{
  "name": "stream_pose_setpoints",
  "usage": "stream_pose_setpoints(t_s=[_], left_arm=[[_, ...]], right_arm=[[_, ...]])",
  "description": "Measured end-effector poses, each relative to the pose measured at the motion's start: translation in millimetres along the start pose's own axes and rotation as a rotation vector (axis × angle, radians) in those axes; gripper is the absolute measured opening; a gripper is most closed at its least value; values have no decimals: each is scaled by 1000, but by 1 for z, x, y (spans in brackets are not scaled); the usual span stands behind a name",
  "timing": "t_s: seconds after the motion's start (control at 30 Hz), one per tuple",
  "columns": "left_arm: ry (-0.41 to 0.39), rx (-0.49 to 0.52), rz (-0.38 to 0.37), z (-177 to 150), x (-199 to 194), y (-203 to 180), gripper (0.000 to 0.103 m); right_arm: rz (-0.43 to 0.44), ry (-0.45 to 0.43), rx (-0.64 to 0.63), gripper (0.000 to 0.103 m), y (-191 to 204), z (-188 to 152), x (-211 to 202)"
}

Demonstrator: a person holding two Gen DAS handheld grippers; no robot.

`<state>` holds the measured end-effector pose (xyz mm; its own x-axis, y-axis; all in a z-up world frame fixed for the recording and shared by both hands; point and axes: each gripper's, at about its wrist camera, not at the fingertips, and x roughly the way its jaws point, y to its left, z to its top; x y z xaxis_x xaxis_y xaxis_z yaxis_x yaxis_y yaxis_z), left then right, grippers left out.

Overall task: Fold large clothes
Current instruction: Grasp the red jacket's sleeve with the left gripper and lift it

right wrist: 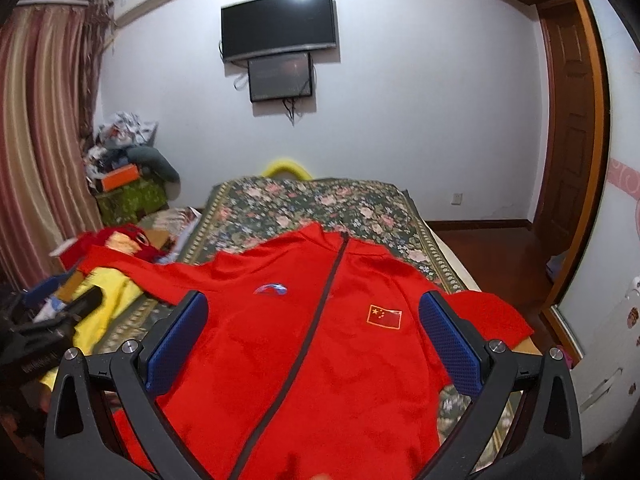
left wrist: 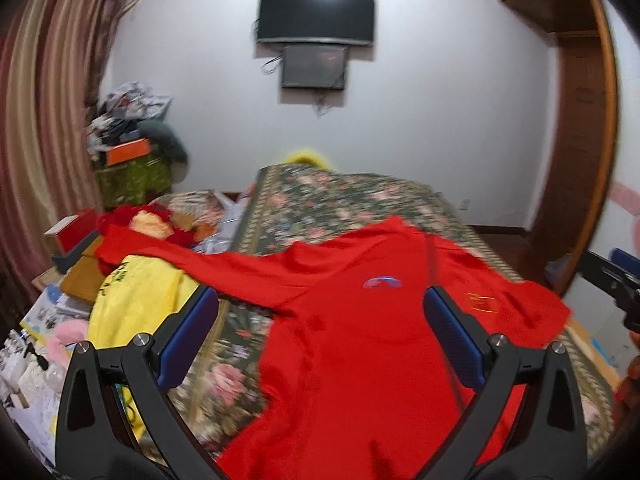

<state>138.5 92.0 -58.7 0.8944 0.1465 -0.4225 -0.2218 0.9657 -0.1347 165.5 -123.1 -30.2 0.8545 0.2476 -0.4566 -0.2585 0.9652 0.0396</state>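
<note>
A large red zip jacket (left wrist: pixel 360 320) lies spread face up on the floral bed cover (left wrist: pixel 328 200), collar toward the far wall, one sleeve stretched to the left. In the right wrist view the jacket (right wrist: pixel 280 340) shows a dark zip, a blue logo and a flag patch (right wrist: pixel 384 317). My left gripper (left wrist: pixel 320 312) is open and empty above the jacket's left chest. My right gripper (right wrist: pixel 312 316) is open and empty above the jacket's middle. The right gripper also shows at the right edge of the left wrist view (left wrist: pixel 618 280).
A yellow garment (left wrist: pixel 132 304) lies at the bed's left side beside boxes and clutter (left wrist: pixel 80 240). A pile of bags stands by the striped curtain (left wrist: pixel 48 140). A TV (left wrist: pixel 316 14) hangs on the far wall. A wooden door frame (left wrist: pixel 580 140) is at right.
</note>
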Motion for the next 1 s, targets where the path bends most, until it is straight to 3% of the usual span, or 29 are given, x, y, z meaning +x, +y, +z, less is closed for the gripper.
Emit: stream_pose_setpoints(t_s=[0.07, 0.13, 0.27, 0.47, 0.57, 0.7, 0.87, 1.0], left_arm=[[19, -5, 44, 5, 24, 19, 103], [71, -46, 28, 7, 52, 39, 103], [180, -127, 1, 8, 109, 88, 103], [321, -200, 86, 4, 178, 151, 103], [384, -262, 64, 2, 212, 178, 103], [471, -361, 30, -3, 250, 201, 89], [511, -463, 54, -4, 285, 229, 87], [510, -485, 60, 0, 304, 239, 84]], right_arm=[[-31, 31, -28, 103, -2, 2, 22], [-43, 54, -47, 103, -4, 2, 39], [0, 115, -69, 103, -7, -1, 72], [-3, 208, -58, 103, -17, -10, 117], [-3, 255, -57, 103, -26, -11, 140], [7, 304, -49, 103, -35, -13, 160], [17, 360, -41, 103, -41, -16, 179], [32, 379, -46, 103, -44, -17, 188]])
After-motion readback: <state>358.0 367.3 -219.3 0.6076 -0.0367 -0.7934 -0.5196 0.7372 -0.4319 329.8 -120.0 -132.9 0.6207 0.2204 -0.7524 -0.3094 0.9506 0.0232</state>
